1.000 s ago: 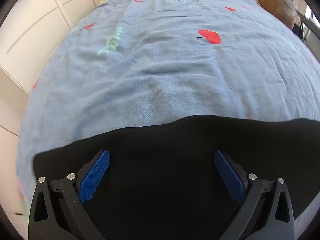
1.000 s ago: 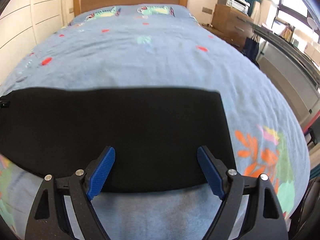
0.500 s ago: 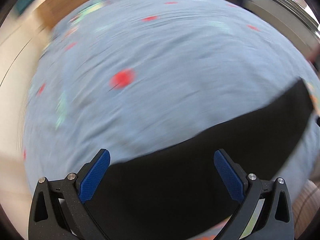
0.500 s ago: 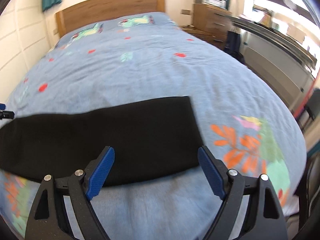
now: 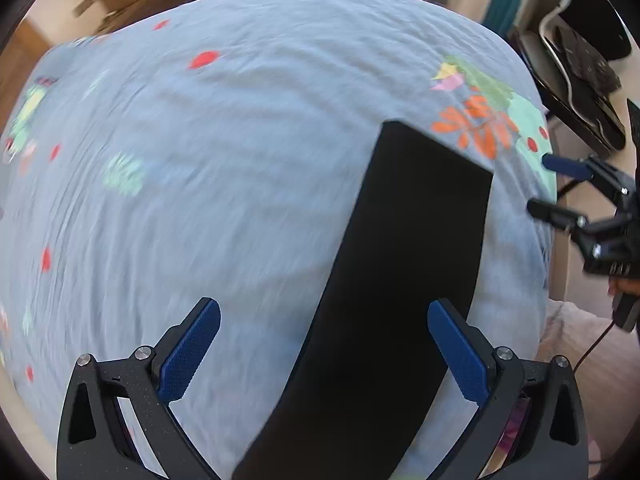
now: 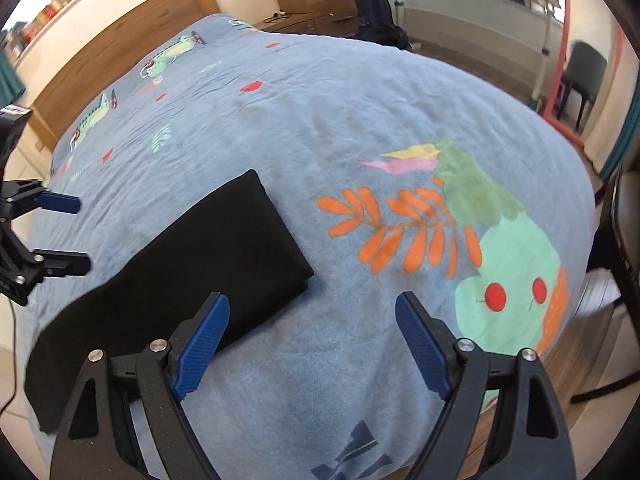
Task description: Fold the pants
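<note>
The black pants lie flat as a long folded strip on the blue patterned bedspread. My left gripper hovers open over one end of the strip, nothing between its blue pads. In the right wrist view the pants run from the lower left to the middle. My right gripper is open above the bedspread just past the pants' near corner. Each gripper shows in the other's view: the right gripper at the right edge, the left gripper at the left edge.
A wooden headboard stands at the far end of the bed. A chair and a radiator stand beyond the bed's right side. A black case lies off the bed's corner. Wide bedspread stretches beyond the pants.
Both grippers swung apart toward opposite ends of the strip and turned. The pants now run lengthwise away from the left gripper, and sit left of the right gripper instead of between its fingers.
</note>
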Motion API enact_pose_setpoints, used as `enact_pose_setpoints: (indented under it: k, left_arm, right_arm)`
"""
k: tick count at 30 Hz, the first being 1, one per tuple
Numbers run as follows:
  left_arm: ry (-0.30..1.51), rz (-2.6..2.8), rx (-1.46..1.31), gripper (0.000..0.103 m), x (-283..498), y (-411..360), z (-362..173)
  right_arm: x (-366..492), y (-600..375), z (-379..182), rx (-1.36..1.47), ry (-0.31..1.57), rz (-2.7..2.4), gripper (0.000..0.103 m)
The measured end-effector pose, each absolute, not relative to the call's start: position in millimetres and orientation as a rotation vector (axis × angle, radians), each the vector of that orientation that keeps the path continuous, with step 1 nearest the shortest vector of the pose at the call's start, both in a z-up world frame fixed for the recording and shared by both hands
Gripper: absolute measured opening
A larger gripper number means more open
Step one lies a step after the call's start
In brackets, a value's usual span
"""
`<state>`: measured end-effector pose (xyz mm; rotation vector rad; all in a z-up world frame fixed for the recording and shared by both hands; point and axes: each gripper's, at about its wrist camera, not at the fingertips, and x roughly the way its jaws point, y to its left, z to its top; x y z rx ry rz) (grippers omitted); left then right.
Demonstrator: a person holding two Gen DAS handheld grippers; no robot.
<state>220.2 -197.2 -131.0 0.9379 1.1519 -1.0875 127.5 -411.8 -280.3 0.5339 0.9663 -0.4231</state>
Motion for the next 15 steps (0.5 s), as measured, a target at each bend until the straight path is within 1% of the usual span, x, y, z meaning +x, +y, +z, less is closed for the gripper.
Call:
enact_pose_setpoints:
  k: [4, 5, 6, 8, 10, 11, 12, 13, 14, 15]
  left_arm:
    - [1.185, -1.141, 0.989, 0.102, 229.7, -232.6, -148.3]
    - [1.191, -1.148, 1.006, 0.102, 230.8, -240.2, -151.2]
    - [1.198, -1.159, 1.022, 0.102, 233.1, -249.0, -155.4]
    - [1.207, -1.176, 1.052, 0.102, 237.2, -264.4, -163.0]
    - [1.22, -1.197, 1.07, 0.102, 240.0, -275.3, -166.5]
    - [1.23, -1.214, 1.072, 0.102, 241.5, -280.4, -167.4]
    - [1.239, -1.231, 1.073, 0.101, 242.8, -284.5, -168.0]
    - [1.244, -1.244, 1.077, 0.1, 243.7, -289.5, -169.4]
    - [1.247, -1.255, 1.084, 0.099, 244.2, -294.3, -171.9]
    - [1.256, -1.267, 1.095, 0.098, 244.2, -299.5, -175.4]
  right_arm:
    - [135.5, -419.0, -286.9, 0.578, 0.959, -0.388, 0.103]
    - [137.7, -420.3, -289.1, 0.587, 0.962, -0.375, 0.094]
    - [140.7, -422.1, -292.9, 0.602, 0.968, -0.361, 0.089]
    - [144.4, -424.7, -297.9, 0.623, 0.976, -0.348, 0.072]
    - [147.2, -427.9, -302.5, 0.65, 0.975, -0.333, 0.065]
    - [148.2, -429.2, -303.8, 0.661, 0.973, -0.324, 0.051]
    - [149.4, -430.5, -305.3, 0.673, 0.971, -0.309, 0.043]
    - [151.4, -431.3, -307.7, 0.68, 0.976, -0.297, 0.027]
    - [153.2, -431.8, -309.7, 0.682, 0.983, -0.291, 0.022]
    - [154.5, -432.4, -311.6, 0.685, 0.989, -0.286, 0.022]
